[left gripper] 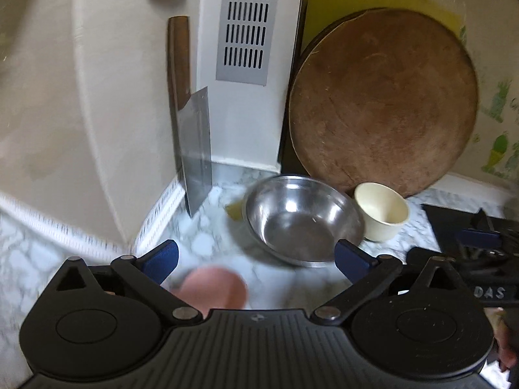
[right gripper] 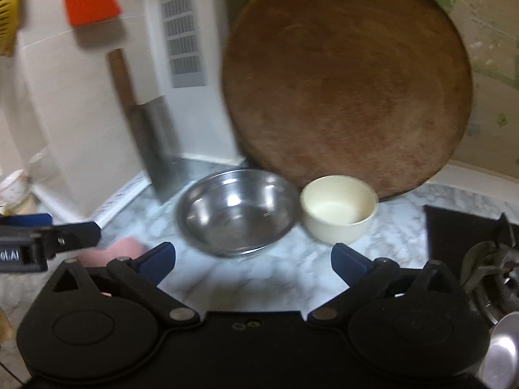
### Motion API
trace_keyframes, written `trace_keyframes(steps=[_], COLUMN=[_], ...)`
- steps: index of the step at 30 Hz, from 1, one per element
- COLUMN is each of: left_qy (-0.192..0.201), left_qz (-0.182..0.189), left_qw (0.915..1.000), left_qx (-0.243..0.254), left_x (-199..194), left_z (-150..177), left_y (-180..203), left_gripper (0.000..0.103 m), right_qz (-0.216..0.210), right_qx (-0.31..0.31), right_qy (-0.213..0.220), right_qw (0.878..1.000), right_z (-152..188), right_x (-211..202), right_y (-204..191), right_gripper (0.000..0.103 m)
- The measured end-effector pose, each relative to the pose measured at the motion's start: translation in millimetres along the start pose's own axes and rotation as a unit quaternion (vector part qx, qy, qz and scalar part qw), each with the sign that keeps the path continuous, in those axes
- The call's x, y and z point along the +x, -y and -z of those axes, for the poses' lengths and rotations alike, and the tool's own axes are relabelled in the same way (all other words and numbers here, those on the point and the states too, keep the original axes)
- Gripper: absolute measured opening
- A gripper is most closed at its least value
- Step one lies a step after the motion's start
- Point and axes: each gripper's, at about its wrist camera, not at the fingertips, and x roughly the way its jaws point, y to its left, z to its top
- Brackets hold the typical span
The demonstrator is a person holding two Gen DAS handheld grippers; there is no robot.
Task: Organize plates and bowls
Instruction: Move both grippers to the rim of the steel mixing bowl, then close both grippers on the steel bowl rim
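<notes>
Marble counter [left gripper: 227, 269]: white and grey veined, carrying everything; its back edge meets the wall at a corner.
Cleaver [left gripper: 196, 149]: stands on its blade at the back left corner, leaning on the wall.
Pink thing [left gripper: 214, 287]: blurred, low near the front edge — I cannot tell what it is.
Left gripper [left gripper: 256, 256]: blue fingers spread wide with nothing between them; it hangs over bare marble just in front of the steel bowl.
Steel bowl [left gripper: 303, 220]: upright and empty, near the back edge, right of the cleaver.
Cream bowl [left gripper: 381, 212]: upright, empty, just beside the steel bowl on its right; whether the rims touch I cannot tell.
Round wooden board [left gripper: 382, 103]: leans on the wall behind both bowls.
Right gripper [right gripper: 253, 256]: fingers likewise apart and empty, in front of the two bowls.
Stove [right gripper: 486, 259]: at the right edge.
Step in hand: likely between placements — both bowls sit side by side, neither is held.
Next move: probably closing on one rim, perhaps to nest the cream bowl in the steel one; thin rims call for a square approach.
</notes>
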Motion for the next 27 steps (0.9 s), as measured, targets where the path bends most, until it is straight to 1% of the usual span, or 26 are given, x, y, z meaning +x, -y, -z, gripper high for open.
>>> trace_keyframes(steps=[3, 5, 11, 13, 19, 23, 27], left_qy=[0.001, -0.002, -0.023, -0.037, -0.082, -0.091, -0.105], left_qz=[-0.007, -0.009, -0.006, -0.002, -0.011, -0.026, -0.026], left_qw=[0.9999, 0.9999, 0.9997, 0.9992, 0.9963, 0.9953, 0.9937], left_qx=[0.010, 0.007, -0.009, -0.011, -0.023, -0.023, -0.031], left_x=[24, 40, 92, 109, 157, 181, 201], left_z=[-15, -23, -42, -45, -47, -50, -53], left_y=[6, 7, 10, 9, 3, 1, -4], left_gripper=[0.103, 0.103, 0.103, 0.103, 0.103, 0.103, 0.103], right_qz=[0.018, 0.027, 0.033, 0.039, 0.045, 0.055, 0.058], right_qx=[0.013, 0.024, 0.066, 0.071, 0.080, 0.092, 0.108], right_qy=[-0.006, -0.013, -0.045, -0.051, -0.070, -0.082, -0.097], right_qw=[1.000, 0.999, 0.996, 0.995, 0.993, 0.991, 0.988], right_z=[-4, -6, -11, -13, -15, -16, -16], right_x=[14, 24, 61, 73, 104, 124, 142], right_y=[10, 16, 28, 28, 26, 27, 29], right_gripper=[0.102, 0.102, 0.102, 0.102, 0.102, 0.099, 0.095])
